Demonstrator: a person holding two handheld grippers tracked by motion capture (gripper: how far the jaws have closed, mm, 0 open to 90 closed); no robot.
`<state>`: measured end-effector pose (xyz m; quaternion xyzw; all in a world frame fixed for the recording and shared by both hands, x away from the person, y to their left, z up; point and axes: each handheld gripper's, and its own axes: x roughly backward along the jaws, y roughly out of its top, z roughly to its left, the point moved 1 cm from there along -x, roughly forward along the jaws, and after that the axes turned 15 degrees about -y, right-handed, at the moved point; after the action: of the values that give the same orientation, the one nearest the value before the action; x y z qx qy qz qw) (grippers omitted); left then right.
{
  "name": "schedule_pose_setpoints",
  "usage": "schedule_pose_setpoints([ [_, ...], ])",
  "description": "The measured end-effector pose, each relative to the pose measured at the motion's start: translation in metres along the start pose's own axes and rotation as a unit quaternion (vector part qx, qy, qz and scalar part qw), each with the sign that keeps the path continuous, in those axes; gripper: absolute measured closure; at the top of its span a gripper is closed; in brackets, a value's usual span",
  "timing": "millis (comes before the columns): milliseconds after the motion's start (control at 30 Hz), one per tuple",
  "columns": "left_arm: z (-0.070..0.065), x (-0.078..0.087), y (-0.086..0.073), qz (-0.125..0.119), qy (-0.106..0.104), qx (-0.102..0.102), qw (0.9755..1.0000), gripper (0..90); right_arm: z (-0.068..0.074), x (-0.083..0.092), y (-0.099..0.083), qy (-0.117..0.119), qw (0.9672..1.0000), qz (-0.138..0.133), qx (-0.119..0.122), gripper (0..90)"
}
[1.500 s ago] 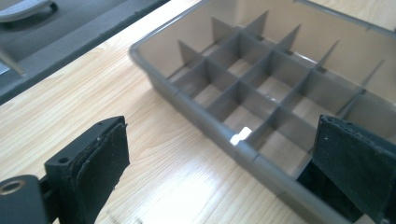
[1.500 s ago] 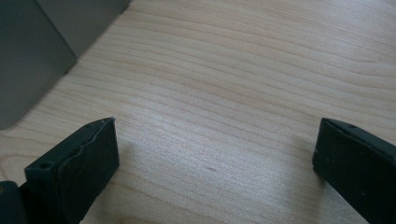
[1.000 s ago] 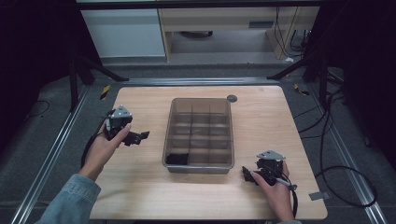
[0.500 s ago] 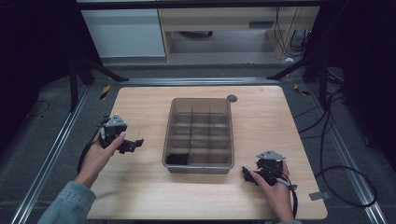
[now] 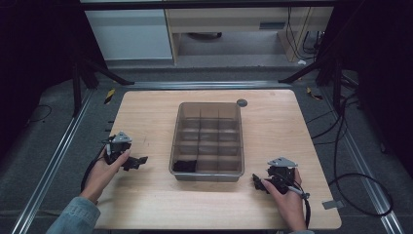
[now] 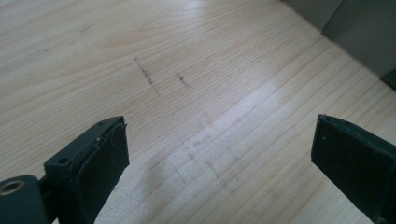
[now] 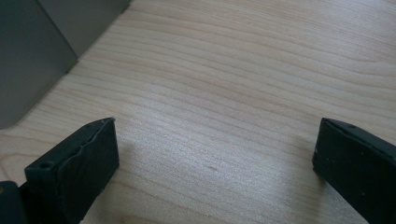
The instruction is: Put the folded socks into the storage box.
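A clear grey divided bin (image 5: 208, 140) stands in the middle of the wooden table (image 5: 272, 126); a dark object (image 5: 184, 165) lies in its near left compartment. My left gripper (image 5: 138, 162) rests low over the table left of the bin, jaws wide apart with bare wood between them (image 6: 219, 154). Near the bin's front right corner my right gripper (image 5: 257, 182) sits on the table, also open over bare wood (image 7: 217, 158). The bin's wall (image 7: 28, 51) shows at the upper left of the right gripper view.
A small dark round disc (image 5: 241, 103) lies on the table just behind the bin's far right corner. Metal rails (image 5: 53, 161) run along the table's sides, and cables (image 5: 350, 185) trail on the floor at the right.
My left gripper has come down and toward the near edge of the table, staying open. The right gripper has kept its place.
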<state>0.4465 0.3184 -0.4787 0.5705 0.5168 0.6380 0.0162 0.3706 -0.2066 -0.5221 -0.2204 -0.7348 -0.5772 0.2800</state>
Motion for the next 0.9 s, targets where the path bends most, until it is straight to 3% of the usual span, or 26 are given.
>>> schedule_pose_setpoints([
  [467,0.018,-0.014,-0.011,0.010,0.026,0.017,0.9995,3.3,0.000,0.000,0.000,0.000,1.0000,0.000,0.000,0.6],
  [900,0.020,-0.025,-0.013,0.016,0.024,0.017,0.9994,1.1,0.000,0.000,0.000,0.000,1.0000,0.000,0.000,0.7],
])
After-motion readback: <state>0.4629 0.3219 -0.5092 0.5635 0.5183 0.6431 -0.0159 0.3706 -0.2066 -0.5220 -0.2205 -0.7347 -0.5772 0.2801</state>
